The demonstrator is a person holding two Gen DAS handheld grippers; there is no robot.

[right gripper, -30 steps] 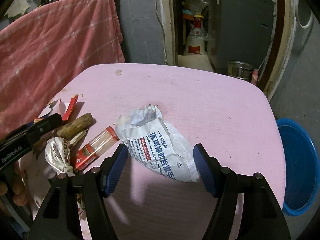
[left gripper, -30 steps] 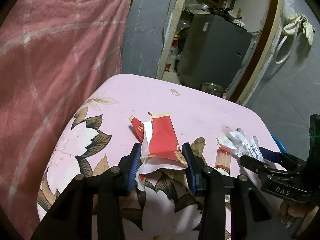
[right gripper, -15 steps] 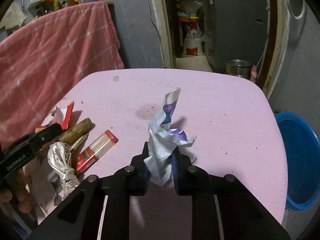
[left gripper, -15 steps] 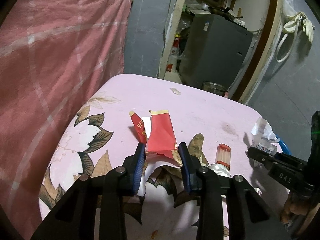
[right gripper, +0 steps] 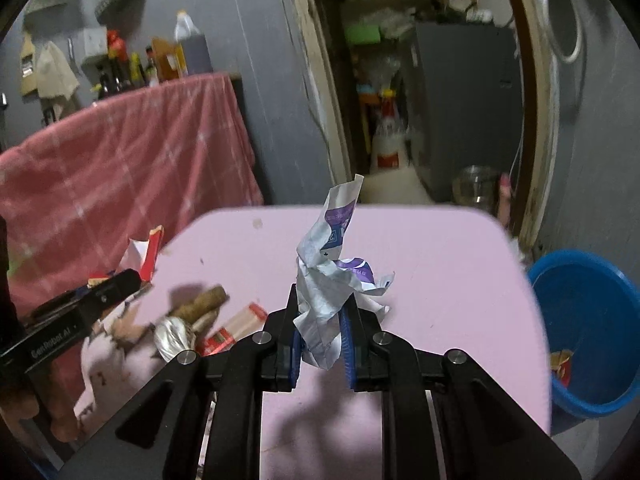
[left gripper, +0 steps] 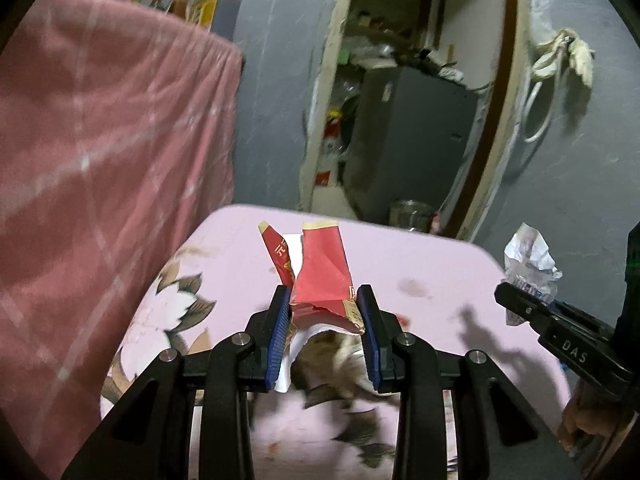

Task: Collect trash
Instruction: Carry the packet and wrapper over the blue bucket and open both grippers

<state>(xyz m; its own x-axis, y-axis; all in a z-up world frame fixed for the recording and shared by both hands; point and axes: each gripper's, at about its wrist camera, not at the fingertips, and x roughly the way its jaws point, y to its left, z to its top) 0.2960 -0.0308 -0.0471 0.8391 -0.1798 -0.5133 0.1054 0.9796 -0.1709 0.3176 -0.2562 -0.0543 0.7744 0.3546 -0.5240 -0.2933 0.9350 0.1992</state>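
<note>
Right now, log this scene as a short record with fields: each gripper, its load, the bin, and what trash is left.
left gripper: shut on red wrapper, lifted off the table
right gripper: shut on white wrapper, held above the table
bin: blue basin beside the table's right edge, some red scrap inside
left on table: brown stick, foil ball, red-capped tube

A: Walls? Dim grey plaster wall (right gripper: 264,80); open cream-framed doorway (left gripper: 404,92), grey metal cabinet (left gripper: 412,136) inside.

B: Left: pink checked cloth (left gripper: 100,152) draped. White coiled hose (left gripper: 540,92) hanging right.
</note>
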